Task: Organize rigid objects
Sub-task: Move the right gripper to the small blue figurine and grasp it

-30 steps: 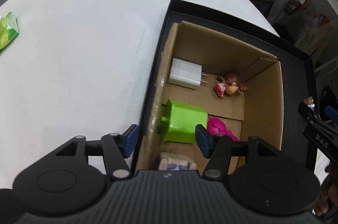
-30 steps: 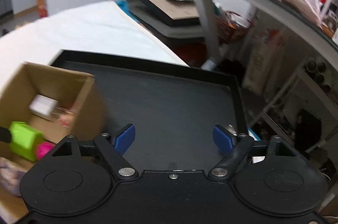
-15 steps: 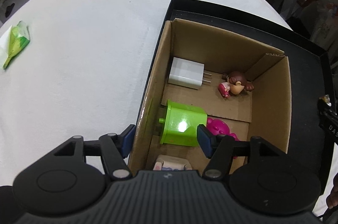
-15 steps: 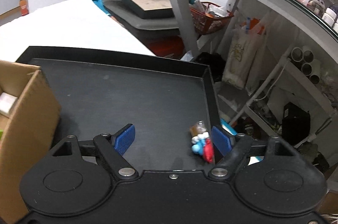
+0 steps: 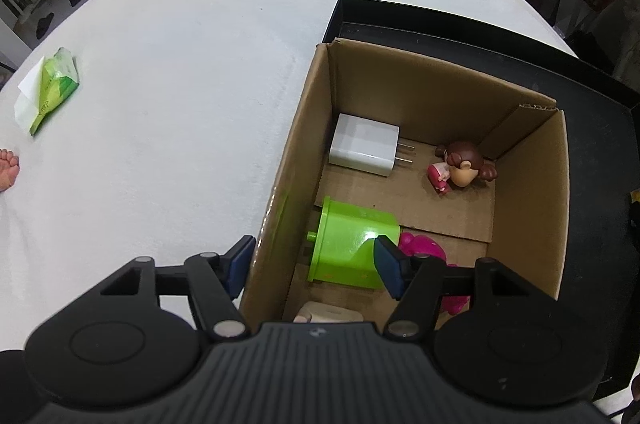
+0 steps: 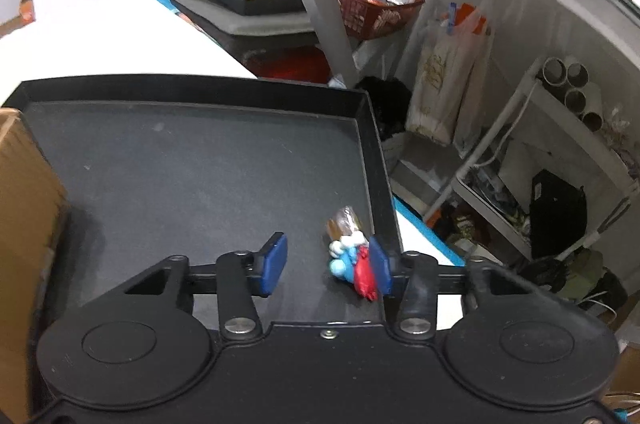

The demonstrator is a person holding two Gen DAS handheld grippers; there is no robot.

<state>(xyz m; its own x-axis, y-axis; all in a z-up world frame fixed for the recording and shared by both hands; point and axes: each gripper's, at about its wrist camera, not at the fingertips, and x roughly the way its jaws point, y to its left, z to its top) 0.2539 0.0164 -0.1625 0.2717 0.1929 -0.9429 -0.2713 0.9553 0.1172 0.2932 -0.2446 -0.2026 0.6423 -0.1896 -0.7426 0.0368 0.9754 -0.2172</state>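
Gaping wide, both claws hold nothing: left claw (image 5: 314,266) over five boxed toys, right claw (image 6: 328,266) beside one figurine (image 6: 352,256).

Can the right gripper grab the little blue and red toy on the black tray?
Probably yes. The blue and red toy lies on the black tray between the right gripper's open fingers, up against the right one. Nothing covers it.
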